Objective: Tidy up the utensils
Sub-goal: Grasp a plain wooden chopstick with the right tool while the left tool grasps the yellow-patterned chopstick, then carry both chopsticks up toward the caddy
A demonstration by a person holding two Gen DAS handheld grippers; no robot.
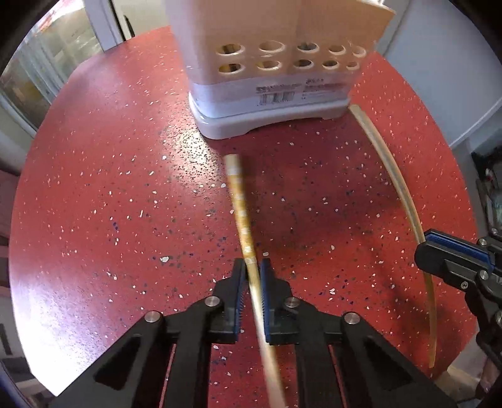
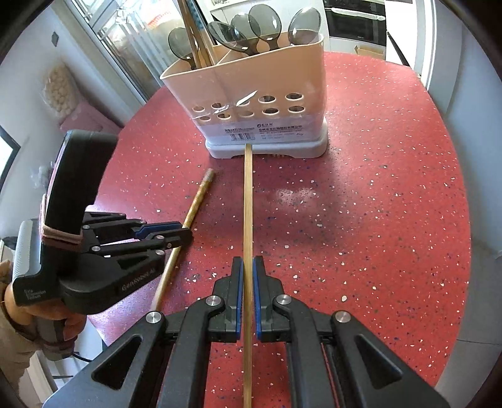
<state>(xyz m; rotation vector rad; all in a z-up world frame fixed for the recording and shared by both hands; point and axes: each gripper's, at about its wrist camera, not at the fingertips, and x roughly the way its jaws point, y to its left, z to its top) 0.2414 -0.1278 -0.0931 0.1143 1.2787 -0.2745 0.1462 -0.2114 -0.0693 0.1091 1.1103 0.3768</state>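
A beige utensil holder [image 2: 251, 94] with round holes stands on a grey base at the far side of the red speckled table; it also shows in the left wrist view [image 1: 269, 59]. It holds several dark spoons [image 2: 266, 25] and some chopsticks [image 2: 194, 37]. My left gripper [image 1: 252, 266] is shut on a patterned chopstick [image 1: 240, 201] that points toward the holder; the same chopstick shows in the right wrist view [image 2: 194, 207]. My right gripper [image 2: 248, 266] is closed around a plain bamboo chopstick [image 2: 248, 194] whose far tip touches the holder's base.
The round red table [image 2: 376, 204] has its edge close on the right. The left gripper body [image 2: 94, 219] sits close to the left of my right gripper. The right gripper's finger [image 1: 451, 257] shows at the right of the left wrist view. A window and white cabinets stand behind.
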